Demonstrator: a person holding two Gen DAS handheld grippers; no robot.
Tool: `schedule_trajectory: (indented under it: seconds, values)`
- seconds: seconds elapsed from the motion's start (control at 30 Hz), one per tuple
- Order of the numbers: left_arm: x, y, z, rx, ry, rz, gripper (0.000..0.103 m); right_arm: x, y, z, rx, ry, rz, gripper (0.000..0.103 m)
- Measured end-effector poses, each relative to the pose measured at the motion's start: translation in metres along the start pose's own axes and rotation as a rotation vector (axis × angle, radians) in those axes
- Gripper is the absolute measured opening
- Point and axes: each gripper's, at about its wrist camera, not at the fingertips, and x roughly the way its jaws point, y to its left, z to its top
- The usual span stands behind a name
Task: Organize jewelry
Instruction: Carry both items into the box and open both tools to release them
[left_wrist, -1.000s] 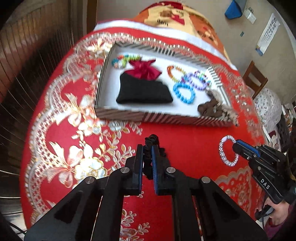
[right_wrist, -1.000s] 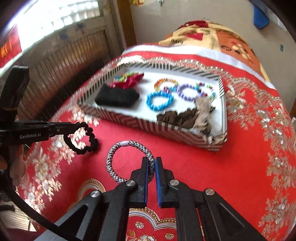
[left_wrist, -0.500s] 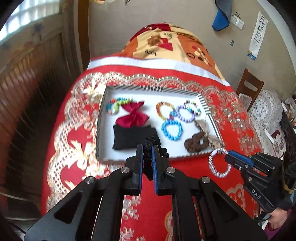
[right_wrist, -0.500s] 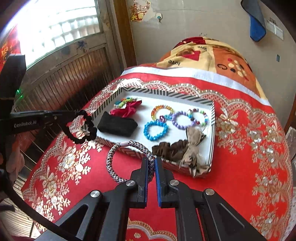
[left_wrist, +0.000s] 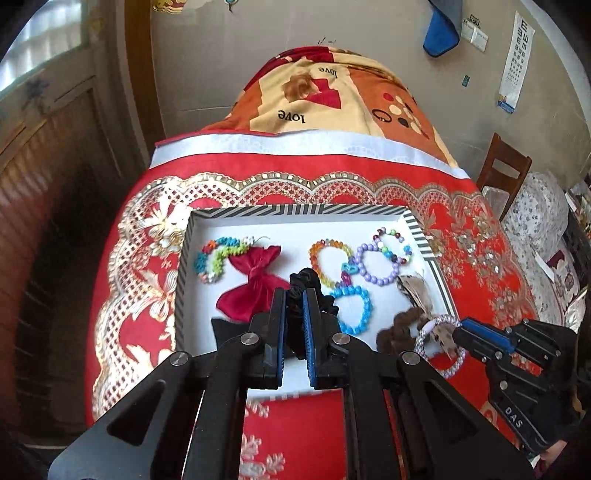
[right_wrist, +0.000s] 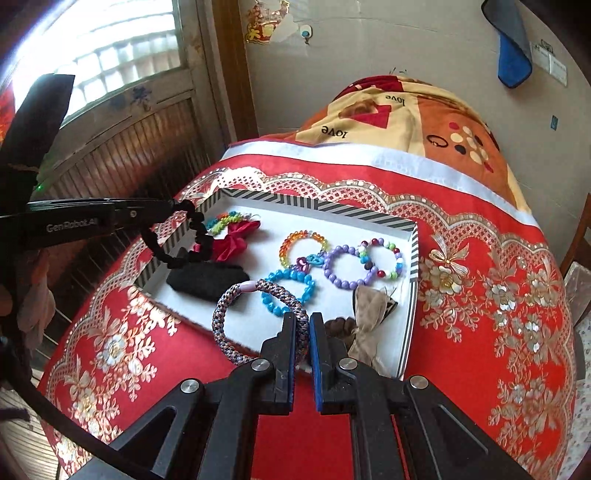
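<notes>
A white tray with a striped rim (left_wrist: 295, 210) (right_wrist: 314, 206) lies on the red and gold cloth. It holds bead bracelets, among them a blue one (left_wrist: 356, 310) (right_wrist: 291, 280), plus a red bow (left_wrist: 251, 284) and a black pouch (right_wrist: 207, 280). My left gripper (left_wrist: 294, 295) (right_wrist: 177, 206) is shut on a black hair tie (left_wrist: 306, 277) (right_wrist: 173, 258), hanging above the tray's near left part. My right gripper (right_wrist: 302, 321) (left_wrist: 465, 328) is shut on a grey braided ring bracelet (right_wrist: 236, 295) (left_wrist: 439, 347), held over the tray's near edge.
A brown scrunchie (left_wrist: 399, 328) and a beige bow (right_wrist: 369, 314) lie in the tray's near right corner. A patterned blanket (left_wrist: 332, 92) rises behind the tray. A wooden chair (left_wrist: 502, 166) stands at the right, wood panelling (right_wrist: 129, 147) at the left.
Both grippers have risen and moved forward from above the red cloth to over the tray's near side, each still gripping its piece. The tray's contents have not moved.
</notes>
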Motion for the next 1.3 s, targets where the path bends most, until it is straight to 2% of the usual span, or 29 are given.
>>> schedule_trajectory:
  seconds: [0.33,0.67,1.3]
  values:
    - [0.063,0.005,0.035,-0.047,0.060,-0.031,0.008,0.047,-0.005,0.017,0.019,0.072,-0.004,0.006]
    - [0.117,0.018,0.041,-0.087,0.124,-0.014,0.008,0.094,-0.024,0.029,0.029,0.139,-0.095,0.006]
    - [0.136,0.024,0.034,-0.083,0.122,0.030,0.008,0.126,-0.035,0.028,0.048,0.184,-0.122,0.006]
